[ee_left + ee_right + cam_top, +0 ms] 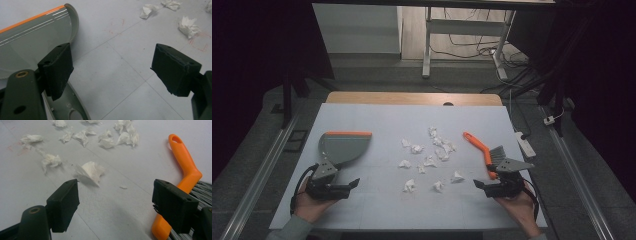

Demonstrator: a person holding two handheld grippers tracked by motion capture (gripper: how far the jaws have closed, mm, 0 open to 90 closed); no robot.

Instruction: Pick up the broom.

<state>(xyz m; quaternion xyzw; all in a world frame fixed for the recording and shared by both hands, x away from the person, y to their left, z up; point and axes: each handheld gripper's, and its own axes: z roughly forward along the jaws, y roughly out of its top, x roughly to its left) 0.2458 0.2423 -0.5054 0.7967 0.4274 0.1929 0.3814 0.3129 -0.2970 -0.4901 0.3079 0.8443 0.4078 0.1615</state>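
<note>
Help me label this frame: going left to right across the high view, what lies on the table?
Dustpan → scattered paper scraps → brush.

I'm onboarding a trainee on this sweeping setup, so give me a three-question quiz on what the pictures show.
1. True or false: the left gripper is shut on the dustpan.
2. Which tool lies nearest the right gripper? A) the dustpan B) the brush C) a sponge
3. Fill in: the crumpled paper scraps are scattered on the table ______ the dustpan and the brush.

Key
1. False: its jaws stand wide apart, and the dustpan lies beside them on the table.
2. B: the orange-handled brush lies just beside the right gripper's open jaws.
3. Between.
</note>
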